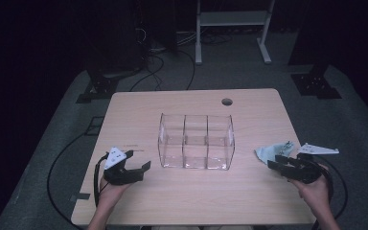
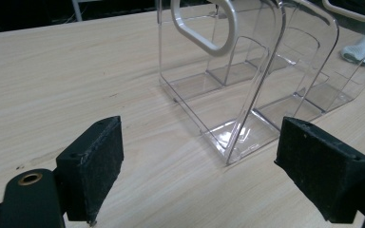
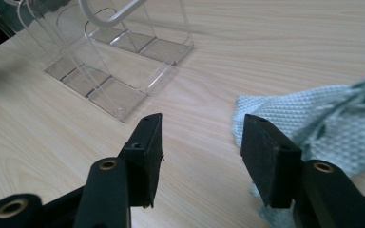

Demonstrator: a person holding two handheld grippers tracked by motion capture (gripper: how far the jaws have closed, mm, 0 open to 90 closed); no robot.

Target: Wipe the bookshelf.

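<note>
While both grippers stand open and empty, the right gripper [image 1: 281, 164] hovers beside the pale blue cloth [image 3: 323, 128] at the table's right edge, poised to grasp it, the clear three-compartment organizer [image 1: 195, 141] centred and the left gripper [image 1: 133, 162] nearby.

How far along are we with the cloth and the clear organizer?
Nothing looks done yet: the clear organizer stands empty mid-table. In hand: the right gripper is open beside the light blue cloth, gripping nothing; the left gripper is open, facing the organizer. Grasping and using the cloth is left.
</note>
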